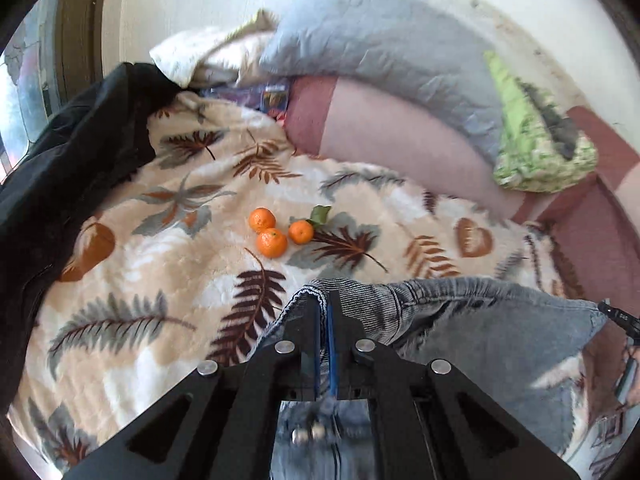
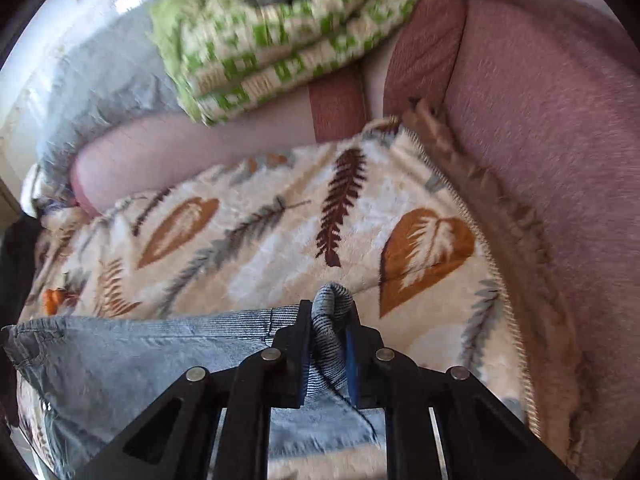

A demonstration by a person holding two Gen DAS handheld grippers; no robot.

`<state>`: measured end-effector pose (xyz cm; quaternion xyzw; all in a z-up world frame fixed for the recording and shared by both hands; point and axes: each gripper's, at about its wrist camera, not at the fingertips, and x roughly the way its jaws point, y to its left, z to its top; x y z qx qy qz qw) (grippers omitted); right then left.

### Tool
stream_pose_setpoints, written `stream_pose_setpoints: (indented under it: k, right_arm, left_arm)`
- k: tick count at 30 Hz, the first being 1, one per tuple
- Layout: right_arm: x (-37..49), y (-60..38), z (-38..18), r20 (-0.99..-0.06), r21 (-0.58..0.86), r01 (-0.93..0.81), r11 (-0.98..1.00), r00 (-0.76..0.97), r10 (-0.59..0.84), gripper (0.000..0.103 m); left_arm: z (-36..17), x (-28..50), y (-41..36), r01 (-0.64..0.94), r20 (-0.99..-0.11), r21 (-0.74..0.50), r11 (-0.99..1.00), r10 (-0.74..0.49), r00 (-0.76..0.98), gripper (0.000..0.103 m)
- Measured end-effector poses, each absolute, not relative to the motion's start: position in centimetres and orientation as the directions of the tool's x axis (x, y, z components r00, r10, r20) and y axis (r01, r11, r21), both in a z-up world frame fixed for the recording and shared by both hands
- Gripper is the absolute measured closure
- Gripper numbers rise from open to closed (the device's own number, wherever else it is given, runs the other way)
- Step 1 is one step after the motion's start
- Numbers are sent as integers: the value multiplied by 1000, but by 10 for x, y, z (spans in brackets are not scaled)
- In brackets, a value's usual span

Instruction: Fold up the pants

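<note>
The light blue denim pants (image 1: 500, 324) hang by their elastic waistband between my two grippers, just above a leaf-patterned blanket (image 1: 168, 248). My left gripper (image 1: 325, 300) is shut on one end of the waistband. My right gripper (image 2: 330, 308) is shut on the other end, with a bunch of ribbed denim (image 2: 330, 332) squeezed between its fingers. The pants (image 2: 132, 356) stretch left from the right gripper. The legs drop below both views and are hidden.
Three tangerines (image 1: 274, 232) lie on the blanket ahead of the left gripper. A black garment (image 1: 60, 168) is heaped at the left. A grey pillow (image 1: 384, 44) and a green patterned cloth (image 2: 272, 36) rest on the pink sofa back (image 2: 540, 128).
</note>
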<state>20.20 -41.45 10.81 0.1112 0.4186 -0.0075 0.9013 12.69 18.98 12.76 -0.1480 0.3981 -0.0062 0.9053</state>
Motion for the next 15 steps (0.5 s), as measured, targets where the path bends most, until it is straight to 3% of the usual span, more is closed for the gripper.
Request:
stream_pose_setpoints:
  k: [4, 8, 9, 10, 11, 13, 15]
  right_arm:
    - [113, -427, 113, -690, 248, 49, 968, 710, 140, 88]
    - [30, -439, 55, -728, 325, 40, 945, 648, 222, 84]
    - [17, -441, 29, -770, 351, 35, 936, 579, 267, 70]
    - [2, -446, 4, -812, 355, 59, 933, 513, 276, 47]
    - [-9, -450, -13, -843, 341, 88, 936, 469, 263, 38]
    - [-28, -464, -27, -860, 337, 148, 930, 451, 240, 35]
    - [-39, -484, -16, -810, 422, 207, 883, 523, 265, 35]
  left_arm:
    - [126, 45, 198, -59, -687, -324, 944, -192, 701, 100]
    - [67, -11, 209, -13, -786, -350, 937, -286, 548, 97]
    - [52, -20, 211, -12, -819, -327, 945, -277, 502, 94]
    - [39, -27, 215, -31, -856, -289, 957, -244, 455, 93]
    - [31, -32, 221, -64, -888, -234, 970, -187, 421, 93]
    - [34, -38, 234, -127, -899, -172, 977, -103, 426, 93]
    - [57, -39, 240, -160, -867, -170, 972, -71, 493, 92]
